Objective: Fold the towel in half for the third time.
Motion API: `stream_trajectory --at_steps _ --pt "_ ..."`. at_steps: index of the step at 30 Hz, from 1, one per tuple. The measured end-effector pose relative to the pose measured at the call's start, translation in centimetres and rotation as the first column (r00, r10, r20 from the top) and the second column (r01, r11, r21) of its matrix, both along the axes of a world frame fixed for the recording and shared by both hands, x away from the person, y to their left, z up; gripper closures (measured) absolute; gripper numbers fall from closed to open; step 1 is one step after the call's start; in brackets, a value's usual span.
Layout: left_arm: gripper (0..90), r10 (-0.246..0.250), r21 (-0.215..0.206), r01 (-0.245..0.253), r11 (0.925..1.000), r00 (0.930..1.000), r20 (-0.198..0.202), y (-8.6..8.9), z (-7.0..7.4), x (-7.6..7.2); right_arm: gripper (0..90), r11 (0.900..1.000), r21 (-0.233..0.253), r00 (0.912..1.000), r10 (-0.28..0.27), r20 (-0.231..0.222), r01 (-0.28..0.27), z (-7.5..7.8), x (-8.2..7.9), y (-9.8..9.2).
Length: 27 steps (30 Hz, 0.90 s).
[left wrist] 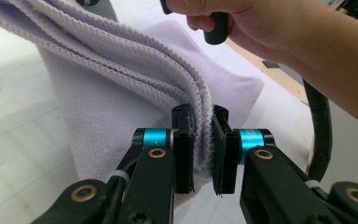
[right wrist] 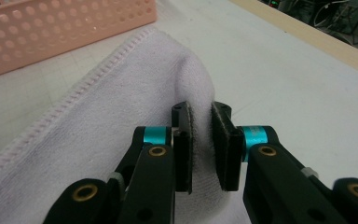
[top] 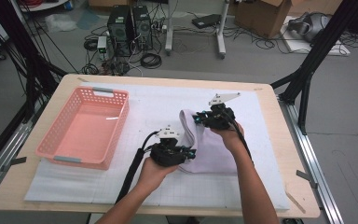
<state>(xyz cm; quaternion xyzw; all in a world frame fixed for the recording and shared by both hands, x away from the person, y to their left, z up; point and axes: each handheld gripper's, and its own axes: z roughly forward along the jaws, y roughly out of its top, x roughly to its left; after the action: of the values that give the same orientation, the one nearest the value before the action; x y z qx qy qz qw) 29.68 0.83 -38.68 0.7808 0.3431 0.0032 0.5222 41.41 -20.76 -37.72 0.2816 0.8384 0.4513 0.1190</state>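
A folded lilac towel (top: 208,147) lies at the middle of the white mat, its left side lifted into a raised fold. My left gripper (top: 189,154) is shut on the towel's near layered edge (left wrist: 204,135), with several hemmed layers pinched between the jaws. My right gripper (top: 200,118) is shut on the far end of the same fold (right wrist: 200,135), the terry cloth bulging up between its pads. Both hands hold the towel edge a little above the mat.
A pink perforated basket (top: 58,156) stands on the left of the mat (top: 158,100), and its wall (right wrist: 51,28) shows in the right gripper view. The wooden table edge (top: 279,140) runs along the right. Cables and computer towers sit on the floor beyond.
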Motion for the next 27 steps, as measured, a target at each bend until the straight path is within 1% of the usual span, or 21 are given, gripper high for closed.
stream_trajectory --at_steps 4,5,6,7,8,9,11,12,13,14,15,17,19,20,21,24,26,27 --pt "80.7 -0.01 0.01 0.01 0.9999 0.9999 -0.004 -1.3 -0.2 0.3 79.6 1.0 -0.004 0.9999 -0.017 -0.001 0.017 -0.3 0.0 -1.1" --pt "80.7 -0.01 0.01 0.01 0.9999 0.9999 -0.004 -1.3 -0.2 0.3 79.7 1.0 -0.003 0.9998 -0.019 0.0 0.019 -0.4 0.0 -1.4" --pt "80.6 -0.008 0.01 0.008 0.9999 0.9999 -0.009 -1.9 -0.5 0.5 79.7 1.0 -0.002 0.9996 -0.026 -0.008 0.026 -0.5 0.0 -1.6" --pt "80.6 -0.01 0.01 0.01 0.9999 0.9999 -0.011 -2.1 -0.6 0.6 79.7 1.0 -0.008 0.9996 -0.028 -0.002 0.028 -0.6 0.1 -1.8" --pt "80.4 -0.01 0.01 0.01 0.9999 0.9999 -0.012 -2.4 -0.8 0.7 79.8 0.999 -0.008 0.9994 -0.033 -0.009 0.033 -0.7 0.0 -2.0" --pt "80.2 -0.007 0.01 0.007 0.9999 0.9998 -0.016 -2.7 -1.0 0.8 79.8 0.999 -0.015 0.9995 -0.032 0.0 0.032 -0.8 0.1 -2.2" --pt "78.8 -0.004 0.01 0.004 0.9999 0.9998 -0.018 -2.8 -1.1 0.8 79.9 0.999 -0.019 0.9993 -0.037 -0.005 0.037 -0.9 0.1 -2.5" --pt "75.6 0.0 0.004 0.0 1.0 0.9997 -0.024 -3.1 -1.3 0.9 80.0 0.999 -0.032 0.9991 -0.041 -0.006 0.041 -1.2 0.2 -2.9" --pt "72.1 -0.006 0.001 0.006 1.0 0.9997 -0.023 -3.1 -1.3 0.9 80.1 0.998 -0.033 0.999 -0.044 -0.01 0.044 -1.3 0.2 -3.0" --pt "66.5 -0.007 -0.009 0.007 0.9999 0.9996 -0.026 -3.1 -1.2 0.8 80.2 0.998 -0.035 0.9989 -0.045 -0.01 0.044 -1.5 0.3 -3.3" --pt "60.6 -0.009 -0.014 0.009 0.9999 0.9997 -0.023 -2.9 -1.1 0.8 80.3 0.998 -0.033 0.9988 -0.048 -0.011 0.048 -1.7 0.3 -3.7" --pt "52.9 0.002 -0.028 -0.002 0.9996 1.0 -0.007 -2.4 -0.6 0.6 80.4 0.998 -0.031 0.9983 -0.058 -0.01 0.057 -1.9 0.4 -4.3" --pt "50.7 0.004 -0.045 -0.004 0.999 1.0 0.009 -1.8 -0.3 0.5 80.5 0.998 -0.026 0.9982 -0.059 -0.012 0.059 -2.2 0.5 -4.7" --pt "48.9 0.017 -0.052 -0.015 0.9985 0.9995 0.025 -1.3 0.0 0.5 80.6 0.998 -0.027 0.9981 -0.06 -0.014 0.06 -2.2 0.4 -4.9" --pt "46.5 0.022 -0.052 -0.02 0.9984 0.999 0.038 -0.8 0.2 0.4 80.5 0.998 -0.03 0.9983 -0.057 -0.011 0.057 -2.4 0.4 -5.0" --pt "45.5 0.049 -0.05 -0.045 0.9977 0.9962 0.072 0.8 0.5 0.3 80.6 0.998 -0.034 0.998 -0.062 -0.011 0.061 -2.6 0.3 -5.5" --pt "45.2 0.068 -0.046 -0.064 0.9969 0.9942 0.083 2.1 0.4 0.4 80.5 0.997 -0.034 0.9977 -0.068 -0.003 0.068 -2.6 0.2 -5.9" --pt "44.9 0.08 -0.043 -0.076 0.9961 0.9935 0.082 2.7 0.2 0.4 80.5 0.997 -0.039 0.9974 -0.072 0.002 0.072 -2.6 0.1 -6.1"
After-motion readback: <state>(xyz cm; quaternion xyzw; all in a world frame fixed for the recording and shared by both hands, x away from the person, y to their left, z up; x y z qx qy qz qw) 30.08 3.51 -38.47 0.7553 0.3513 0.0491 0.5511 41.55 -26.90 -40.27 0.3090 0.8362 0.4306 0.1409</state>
